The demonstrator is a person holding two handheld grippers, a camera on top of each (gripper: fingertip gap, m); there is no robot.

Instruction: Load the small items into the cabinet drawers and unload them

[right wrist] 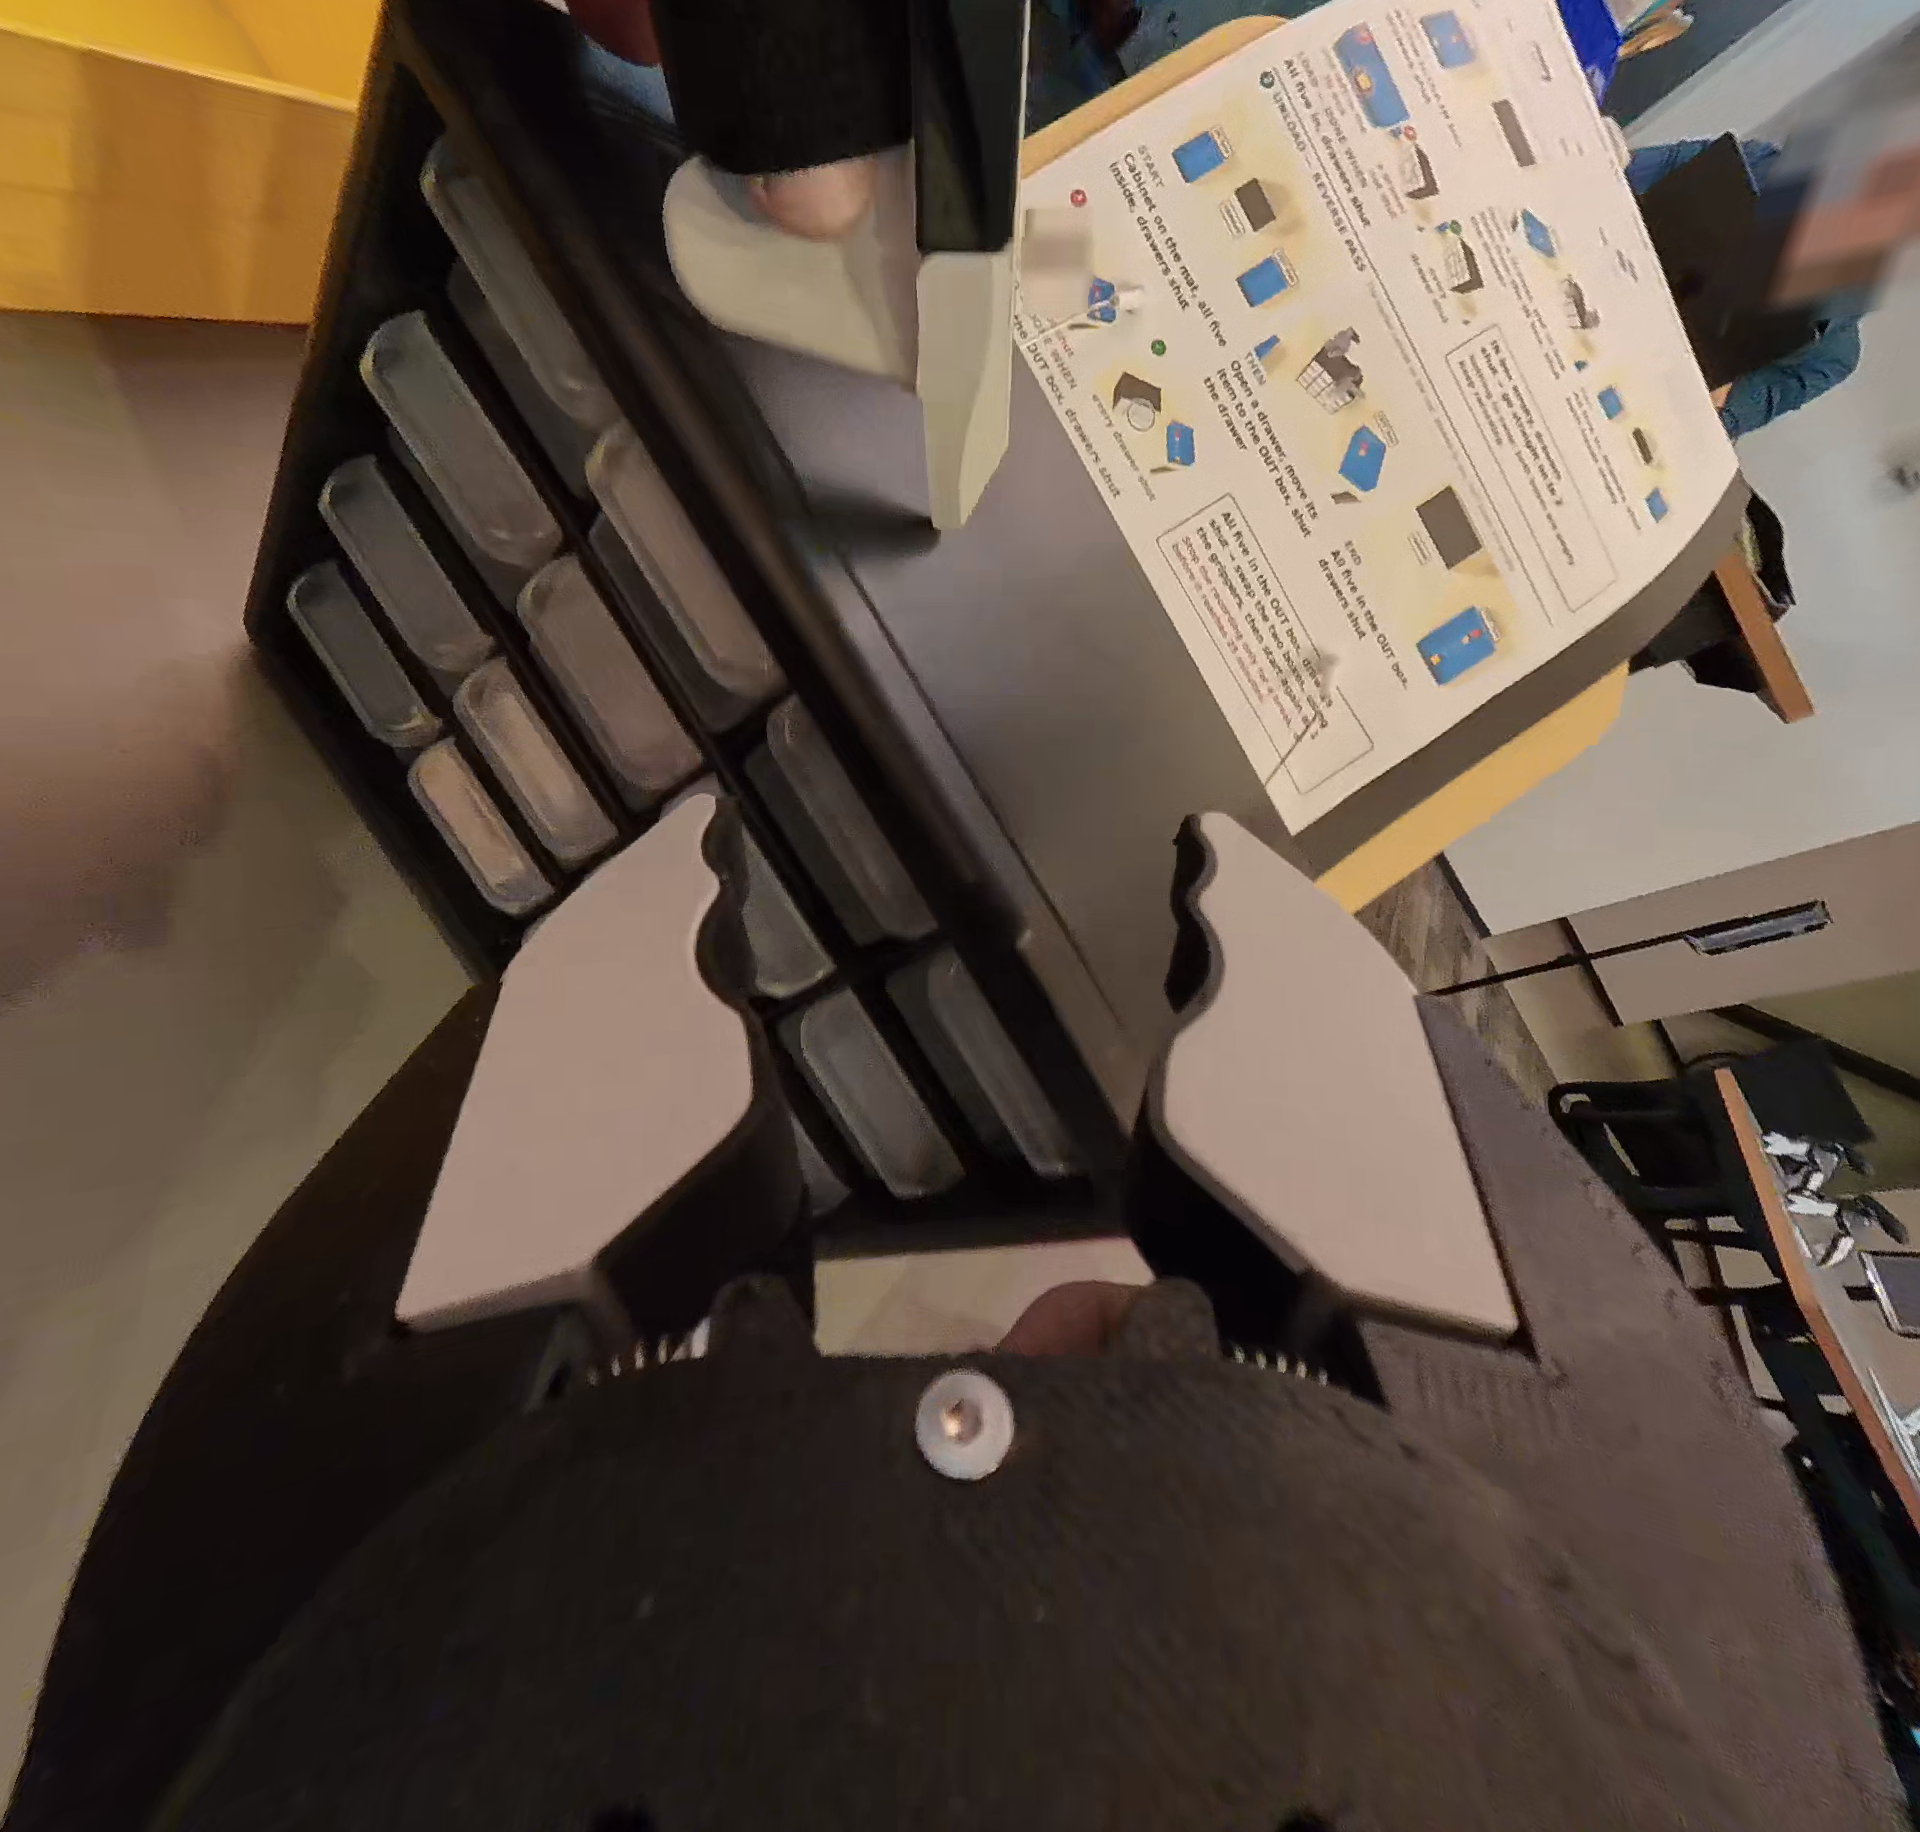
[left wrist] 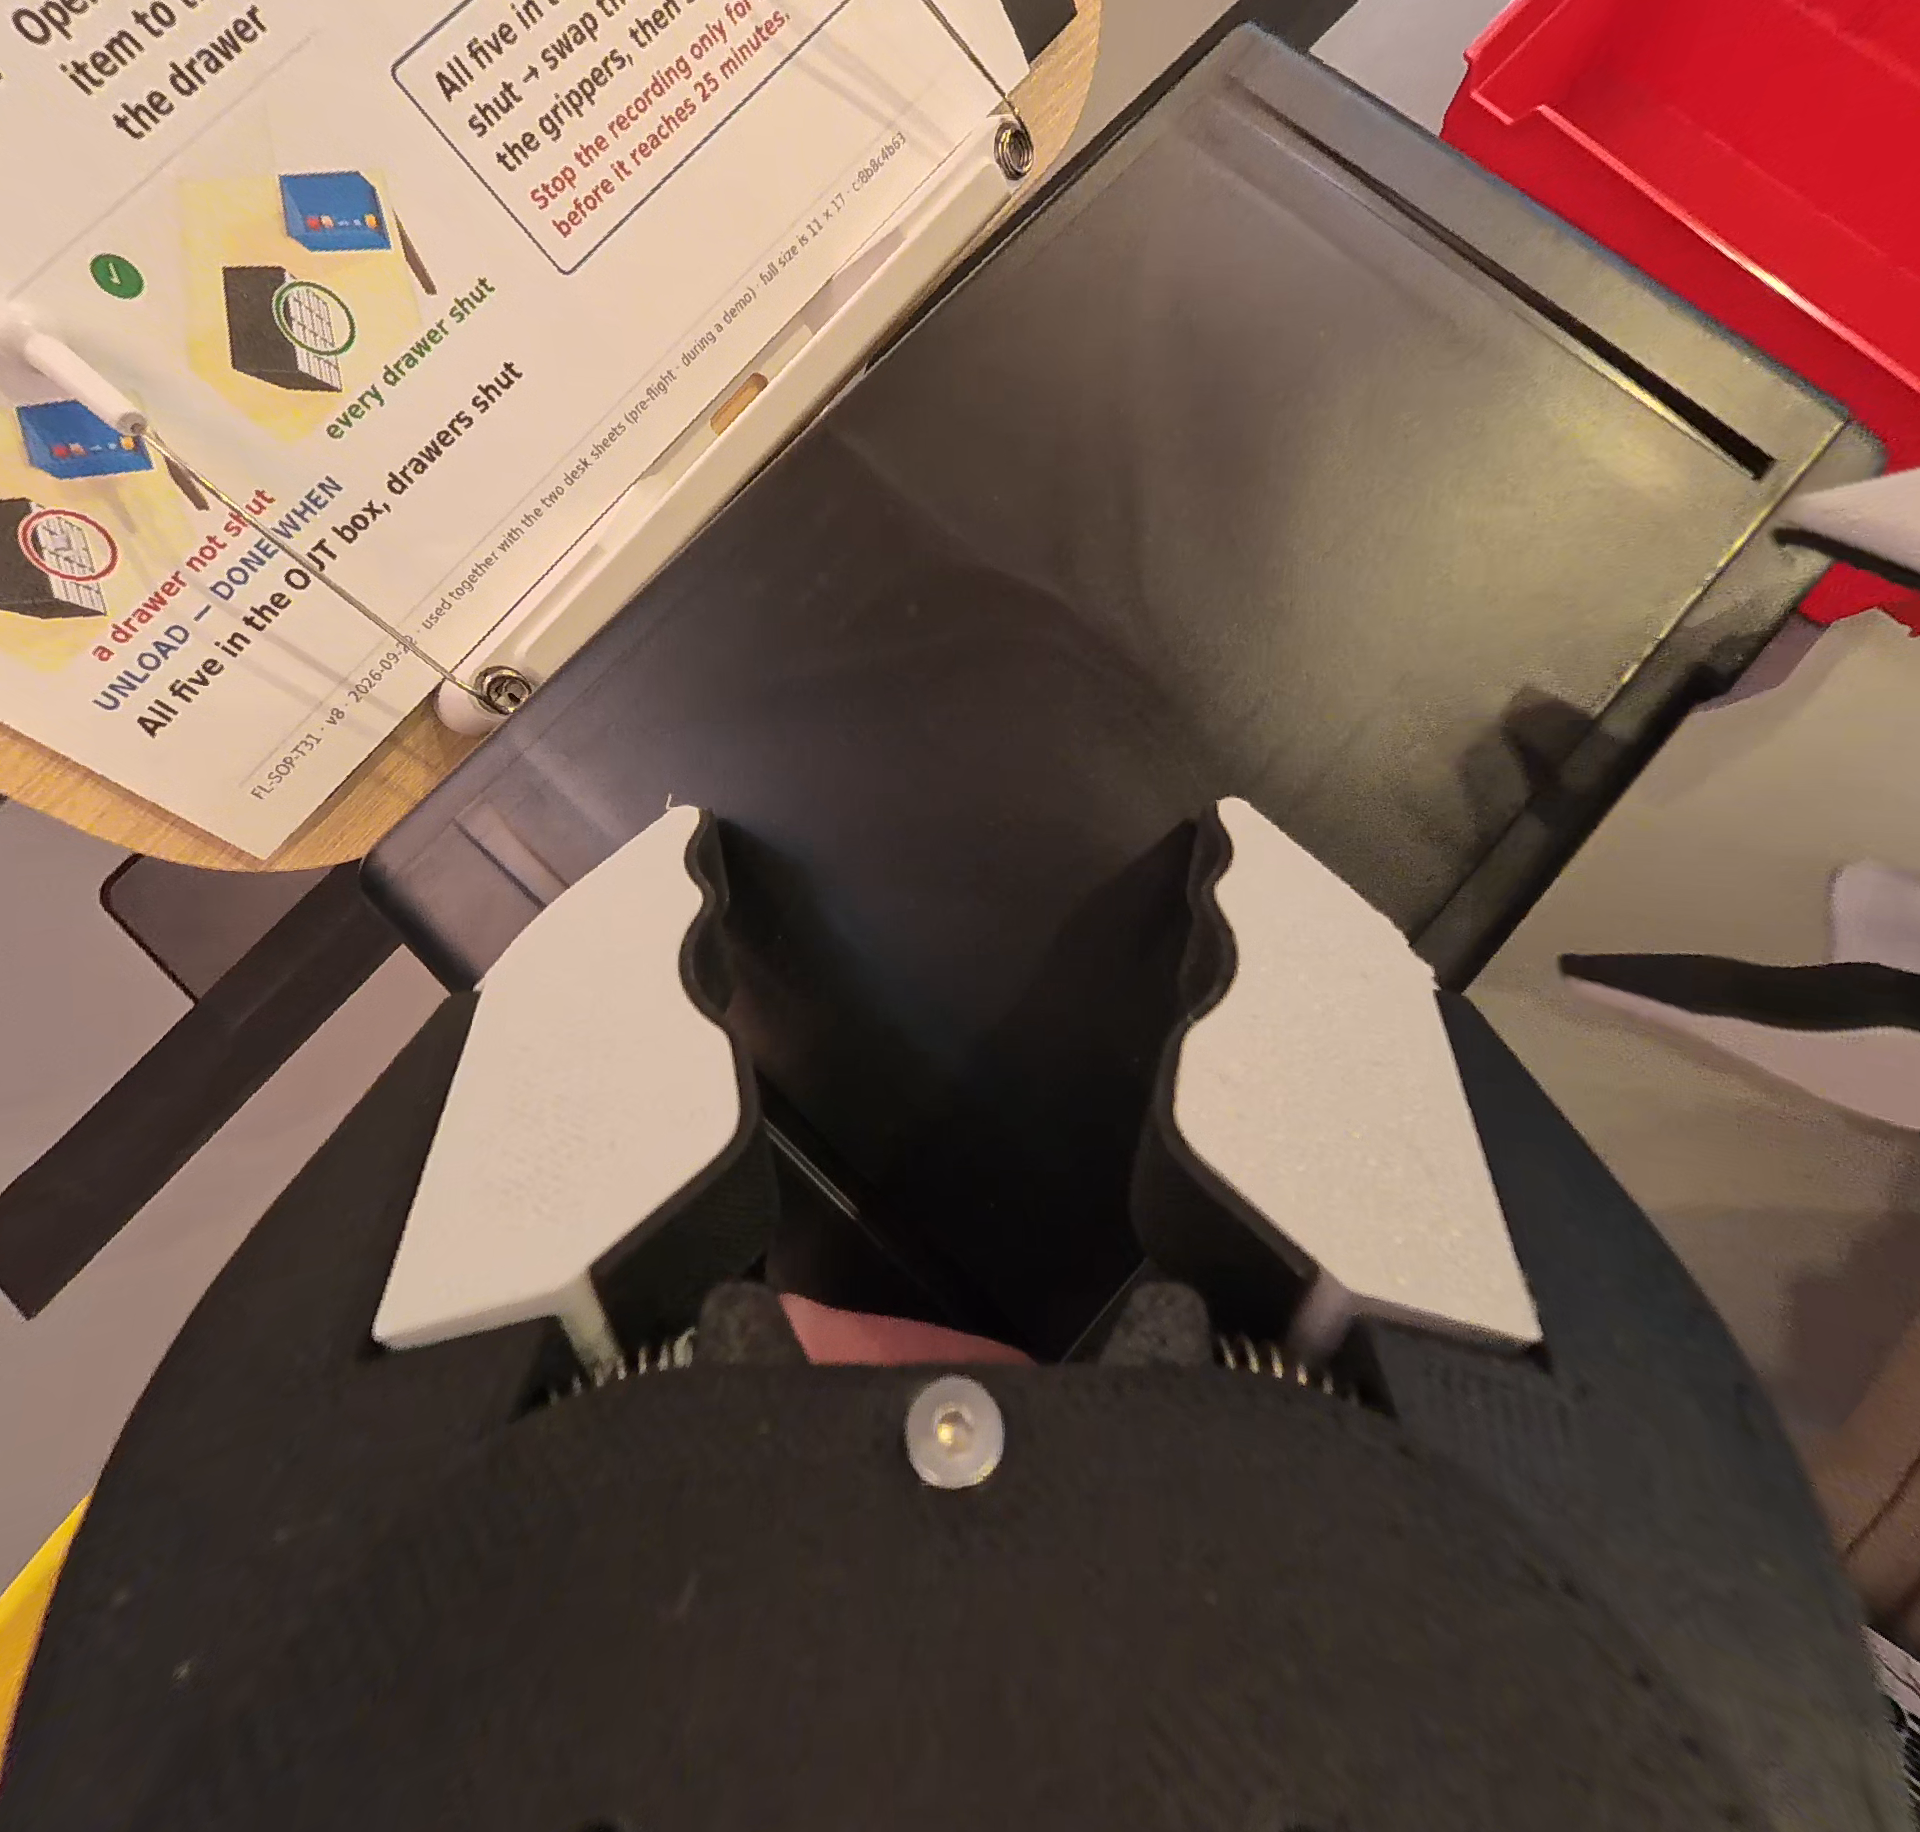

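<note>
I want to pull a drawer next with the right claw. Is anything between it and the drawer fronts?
Nothing visible blocks it. The right claw is open, right at the cabinet's clear drawers, all of which look shut. The left claw is farther along the cabinet's top edge, off that path.

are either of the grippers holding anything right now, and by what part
Nothing is held. The left gripper is open over the flat top of the black plastic drawer cabinet. The right gripper is open at the cabinet's front edge, its fingers gripping nothing.
</note>
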